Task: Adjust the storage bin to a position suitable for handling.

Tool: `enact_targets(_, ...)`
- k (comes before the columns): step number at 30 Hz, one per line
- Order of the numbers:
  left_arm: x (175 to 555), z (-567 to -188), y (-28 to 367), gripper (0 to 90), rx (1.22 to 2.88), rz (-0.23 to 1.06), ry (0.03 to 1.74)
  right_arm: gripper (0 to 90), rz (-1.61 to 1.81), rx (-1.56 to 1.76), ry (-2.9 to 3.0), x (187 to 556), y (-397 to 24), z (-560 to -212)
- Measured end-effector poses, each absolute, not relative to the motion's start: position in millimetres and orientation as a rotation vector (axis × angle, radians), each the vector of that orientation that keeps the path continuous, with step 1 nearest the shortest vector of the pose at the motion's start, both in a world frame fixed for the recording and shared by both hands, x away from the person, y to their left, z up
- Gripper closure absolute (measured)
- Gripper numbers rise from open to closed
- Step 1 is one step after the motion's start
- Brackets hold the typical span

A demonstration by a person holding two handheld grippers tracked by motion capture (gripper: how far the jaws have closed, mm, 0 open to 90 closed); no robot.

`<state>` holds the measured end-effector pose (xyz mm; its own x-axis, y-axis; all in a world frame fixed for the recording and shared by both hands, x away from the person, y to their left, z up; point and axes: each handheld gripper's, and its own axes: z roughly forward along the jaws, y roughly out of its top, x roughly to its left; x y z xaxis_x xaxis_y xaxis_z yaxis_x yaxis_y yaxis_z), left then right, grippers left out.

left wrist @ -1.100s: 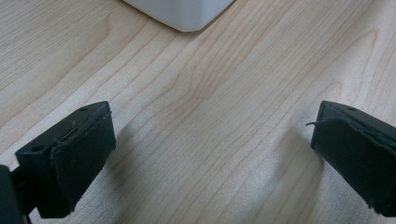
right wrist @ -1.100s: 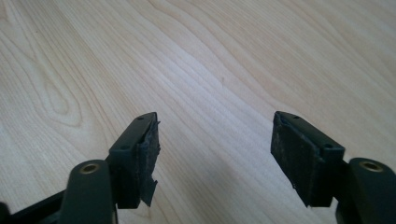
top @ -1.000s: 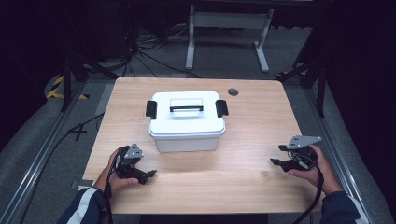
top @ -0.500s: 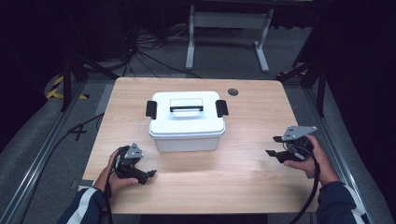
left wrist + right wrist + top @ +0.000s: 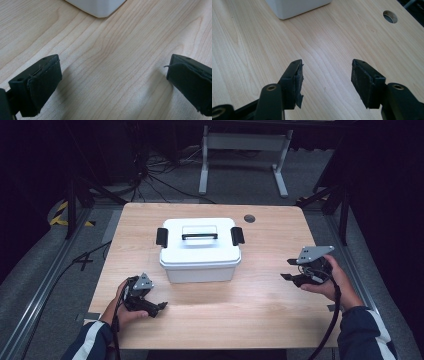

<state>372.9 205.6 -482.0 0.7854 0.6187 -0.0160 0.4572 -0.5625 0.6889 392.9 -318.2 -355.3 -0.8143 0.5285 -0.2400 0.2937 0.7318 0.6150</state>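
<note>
At seven o'clock on the wooden surface (image 5: 260, 305), the left gripper (image 5: 159, 307) rests low, fingers (image 5: 40, 82) spread wide and grasping nothing. At four o'clock, the right gripper (image 5: 288, 270) hangs raised, its half-spread fingers (image 5: 293, 80) just narrowing on nothing. Toward twelve o'clock, between and well apart from both, stands the lidded white box (image 5: 200, 249).

High view looks down over the whole table (image 5: 270, 315); both gripper views sit low and close, sharing the white box's (image 5: 97, 7) corner.

Dark navy sleeves (image 5: 362, 332) with white stripes, apparently; black grippers, grey plates.
</note>
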Motion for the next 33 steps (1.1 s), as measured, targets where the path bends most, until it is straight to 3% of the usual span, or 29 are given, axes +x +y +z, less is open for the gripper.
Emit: enact_targets(33,372.9,-482.0,205.6,0.5,2.267,0.299,0.794,46.7,0.711,0.393,2.548,424.0,-257.2,-281.9)
